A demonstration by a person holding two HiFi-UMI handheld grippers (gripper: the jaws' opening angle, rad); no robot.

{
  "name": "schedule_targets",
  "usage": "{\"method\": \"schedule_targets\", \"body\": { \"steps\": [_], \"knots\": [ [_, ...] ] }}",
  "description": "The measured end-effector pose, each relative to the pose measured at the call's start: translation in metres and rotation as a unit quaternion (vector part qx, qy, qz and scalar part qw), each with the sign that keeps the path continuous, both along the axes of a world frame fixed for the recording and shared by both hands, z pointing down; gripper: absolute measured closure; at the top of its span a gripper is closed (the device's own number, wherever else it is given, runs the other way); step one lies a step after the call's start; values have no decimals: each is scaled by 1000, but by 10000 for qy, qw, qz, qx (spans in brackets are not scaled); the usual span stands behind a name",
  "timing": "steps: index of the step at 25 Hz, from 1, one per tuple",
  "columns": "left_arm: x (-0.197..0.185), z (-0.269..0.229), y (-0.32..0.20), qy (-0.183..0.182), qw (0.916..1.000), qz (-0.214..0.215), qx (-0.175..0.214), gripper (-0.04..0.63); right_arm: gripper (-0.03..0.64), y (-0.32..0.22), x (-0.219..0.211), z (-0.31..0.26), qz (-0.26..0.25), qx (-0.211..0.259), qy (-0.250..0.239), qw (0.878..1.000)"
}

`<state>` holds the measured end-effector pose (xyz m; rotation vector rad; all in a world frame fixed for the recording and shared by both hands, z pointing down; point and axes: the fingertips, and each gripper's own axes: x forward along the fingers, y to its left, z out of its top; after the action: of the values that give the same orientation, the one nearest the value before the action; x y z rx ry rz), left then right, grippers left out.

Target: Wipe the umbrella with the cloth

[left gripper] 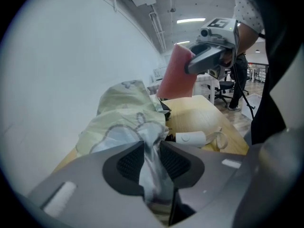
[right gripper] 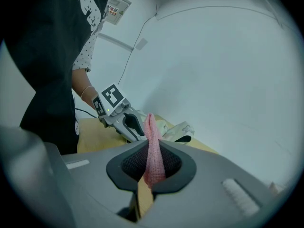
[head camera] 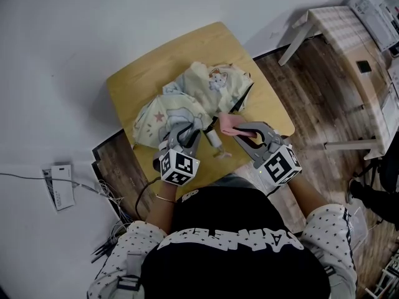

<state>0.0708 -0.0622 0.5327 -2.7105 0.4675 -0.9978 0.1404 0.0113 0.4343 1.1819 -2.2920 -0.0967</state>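
Observation:
A crumpled pastel umbrella (head camera: pixel 187 98) with cartoon prints lies on the small wooden table (head camera: pixel 187 48), its white handle (head camera: pixel 214 139) toward me. My left gripper (head camera: pixel 185 129) is at its near edge, and in the left gripper view a fold of the umbrella fabric (left gripper: pixel 123 113) is pinched between the pads of the left gripper (left gripper: pixel 152 156). My right gripper (head camera: pixel 240 129) hovers just right of it, shut on a pink cloth (head camera: pixel 227 124). In the right gripper view the cloth (right gripper: pixel 153 151) stands upright between the pads of the right gripper (right gripper: pixel 152 167).
The table stands against a white wall, on a wood floor. A second, light table (head camera: pixel 336 23) is at the far right. Cables and a wall box (head camera: pixel 62 185) lie at the left. An office chair (left gripper: pixel 223 87) stands beyond the table.

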Motion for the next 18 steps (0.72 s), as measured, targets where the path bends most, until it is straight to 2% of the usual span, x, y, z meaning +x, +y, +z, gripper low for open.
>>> {"method": "schedule_targets", "body": {
  "steps": [4, 10, 12, 15, 18],
  "knots": [
    [-7, -10, -4, 190, 9997, -113, 95, 564, 583, -2, -2, 2, -2, -9, -20, 10000],
    [-23, -35, -3, 766, 9964, -332, 172, 588, 584, -9, -14, 0, -207, 48, -105, 9997],
    [-32, -51, -2, 1115, 9926, -442, 177, 588, 583, -14, -16, -3, -219, 70, -213, 9995],
    [-53, -75, -9, 1683, 9820, -851, 110, 589, 584, -26, -21, -10, -177, 185, -562, 9981],
    [-75, -86, -18, 1938, 9738, -1185, 103, 588, 583, -42, -26, -21, -7, 268, -975, 9949]
  ]
}}
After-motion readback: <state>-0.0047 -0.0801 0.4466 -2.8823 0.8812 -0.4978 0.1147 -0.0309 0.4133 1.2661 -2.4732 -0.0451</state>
